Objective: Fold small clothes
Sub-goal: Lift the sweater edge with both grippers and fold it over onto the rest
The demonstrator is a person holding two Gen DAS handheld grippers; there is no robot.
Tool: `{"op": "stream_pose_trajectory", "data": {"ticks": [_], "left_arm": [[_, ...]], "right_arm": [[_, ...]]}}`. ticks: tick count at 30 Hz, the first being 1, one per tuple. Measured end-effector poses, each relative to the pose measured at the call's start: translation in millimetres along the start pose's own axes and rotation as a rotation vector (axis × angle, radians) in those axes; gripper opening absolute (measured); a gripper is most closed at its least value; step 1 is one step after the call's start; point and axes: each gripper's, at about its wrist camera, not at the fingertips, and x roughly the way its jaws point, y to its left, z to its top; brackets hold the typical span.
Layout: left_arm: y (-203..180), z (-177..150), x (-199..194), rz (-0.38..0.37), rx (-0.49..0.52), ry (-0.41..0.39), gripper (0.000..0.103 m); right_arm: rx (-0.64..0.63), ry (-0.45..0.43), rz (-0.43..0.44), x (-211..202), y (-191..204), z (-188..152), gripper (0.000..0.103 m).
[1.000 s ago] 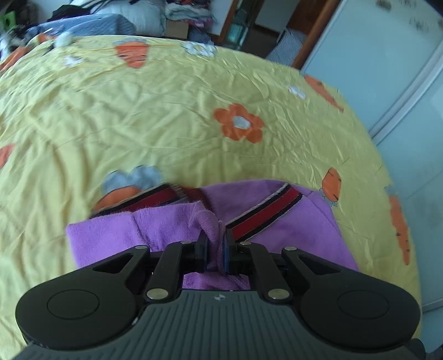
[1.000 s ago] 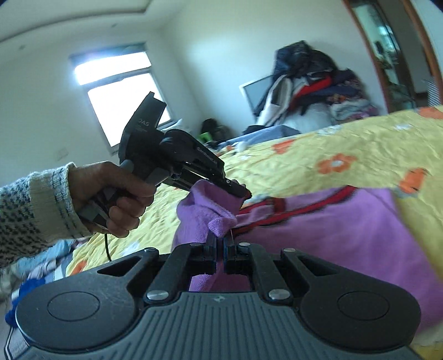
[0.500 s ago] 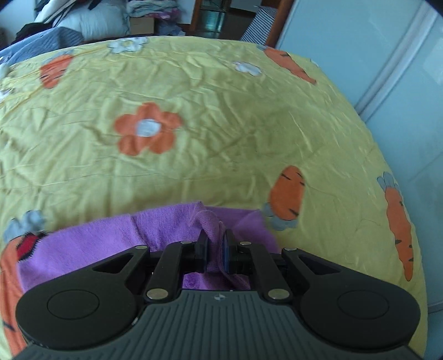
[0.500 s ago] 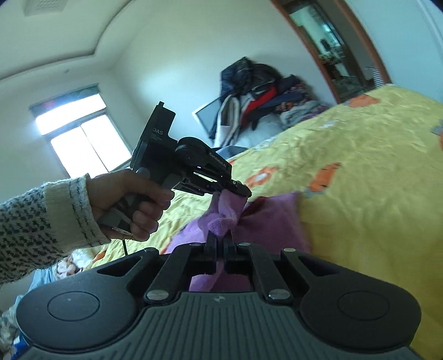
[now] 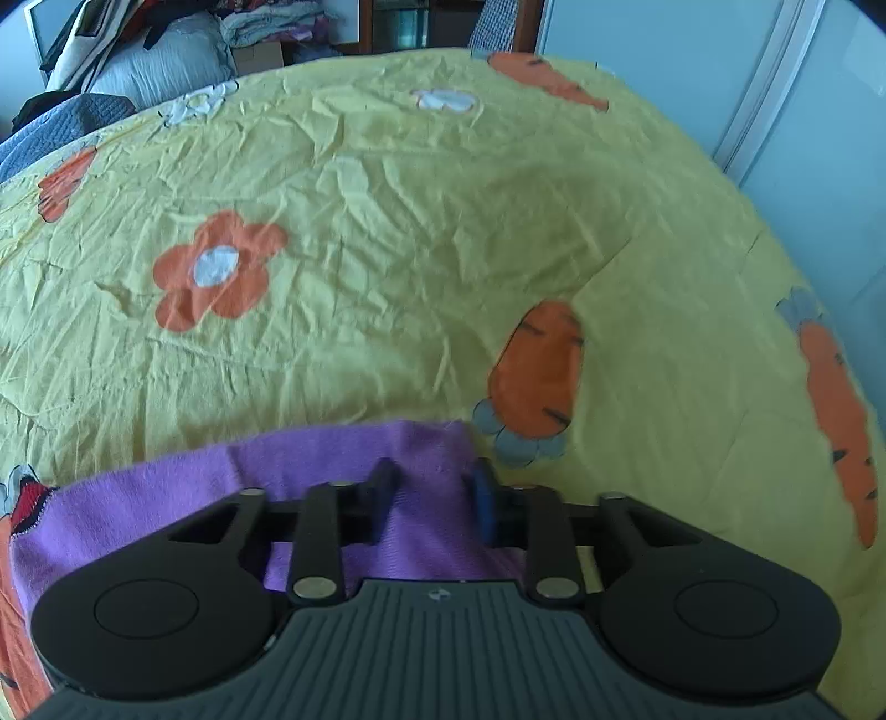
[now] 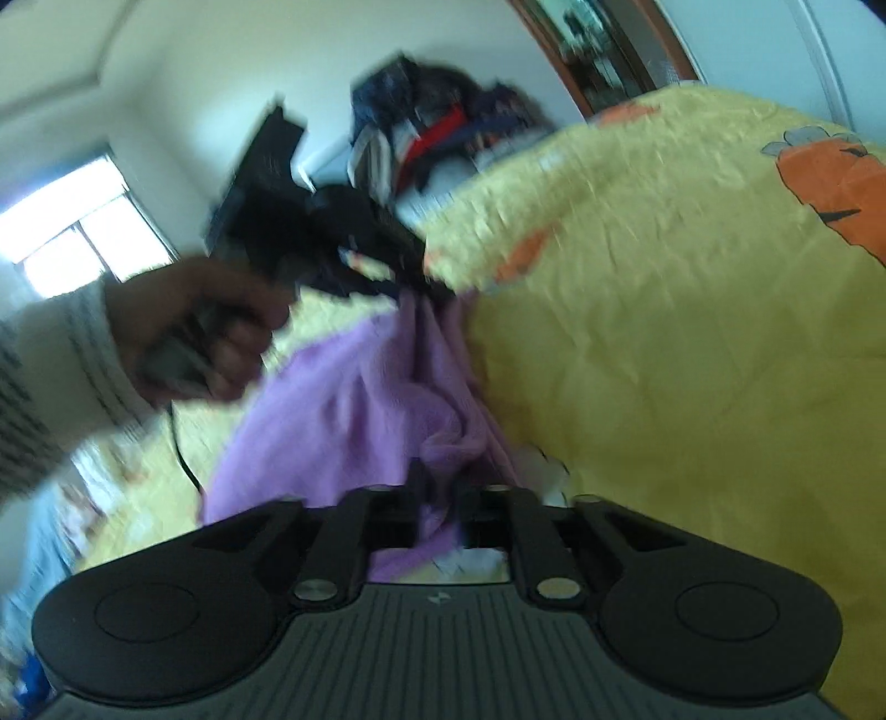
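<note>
A small purple garment [image 5: 166, 498] with a red-and-black striped trim lies on the yellow bedspread [image 5: 387, 221]. In the left wrist view my left gripper [image 5: 432, 487] is open, its fingers standing apart over the garment's folded edge. In the right wrist view the garment [image 6: 354, 399] lies bunched between both grippers. My right gripper [image 6: 440, 493] has its fingers slightly apart with purple cloth between them; the frame is blurred. The left gripper [image 6: 410, 277] shows there too, held in a hand at the garment's far end.
The bedspread has orange flower [image 5: 216, 271] and carrot [image 5: 537, 371] prints. Its right edge drops off beside a pale wardrobe door [image 5: 803, 111]. A pile of clothes and bedding [image 5: 155, 50] sits beyond the bed's far side.
Both grippers carried the purple cloth across the bed to the right. The left gripper's fingers, shut on the cloth before, now stand apart. The right gripper's fingers have parted slightly.
</note>
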Motion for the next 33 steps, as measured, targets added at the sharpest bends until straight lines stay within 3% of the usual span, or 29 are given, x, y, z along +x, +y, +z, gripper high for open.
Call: {"op": "stream_pose_trajectory", "data": {"ticks": [1,2,3,5,6,8,10,12,14,16,17,24,29,30,33], "left_arm": [[2.0,1.6,-8.1,-0.016,-0.014,-0.016,0.037],[6.0,1.9,-19.4,-0.031,-0.030,-0.038,0.046],[9.8,0.5,-32.1,-0.045,-0.040,-0.059,0.054],[18.7,-9.3,-60.8,-0.078,-0.041,-0.103,0.081],[22.9,-18.3,-75.3,-0.082,-0.040,-0.123,0.084],[31.3,-43.3,-98.4,-0.080,-0.026,-0.128,0.086],[39.2,-75.8,-114.3,-0.079,-0.035,-0.117,0.088],[43.1,-111.8,-124.7,-0.088,-0.039,-0.104,0.088],[41.4,-143.2,-127.9,-0.107,-0.038,-0.089,0.089],[34.4,-166.9,-125.1,-0.100,-0.012,-0.071,0.089],[29.1,-175.8,-123.2,-0.080,0.003,-0.072,0.089],[6.5,-213.9,-102.1,0.032,0.184,-0.049,0.093],[1.2,-234.6,-91.2,0.036,0.276,-0.024,0.092],[-0.1,-240.0,-88.0,0.043,0.301,-0.019,0.094],[8.2,-246.5,-88.9,0.012,0.280,-0.039,0.094]], "right_arm": [[-0.031,-0.006,0.009,-6.1,2.8,0.0,0.072],[-0.050,-0.017,0.011,-12.7,4.0,0.5,0.083],[-0.070,-0.027,0.017,-19.2,3.7,2.4,0.087],[-0.113,-0.034,0.038,-28.4,1.0,10.3,0.086],[-0.120,-0.043,0.039,-31.3,-1.6,15.7,0.086],[-0.152,-0.043,0.075,-30.4,-5.6,27.5,0.079],[-0.225,-0.029,0.064,-23.9,-2.0,34.7,0.064],[-0.342,-0.016,0.074,-10.4,6.4,44.4,0.060],[-0.379,0.028,0.115,10.6,8.5,57.5,0.056],[-0.299,0.091,0.186,39.6,-2.2,77.5,0.035],[-0.265,0.115,0.209,51.5,-6.0,85.1,0.031],[-0.099,0.231,0.302,87.8,-25.4,98.4,0.030],[0.001,0.311,0.354,121.7,-35.0,97.2,0.029],[0.033,0.325,0.361,129.3,-38.4,96.4,0.005],[0.005,0.281,0.329,119.6,-34.4,100.7,0.005]]}}
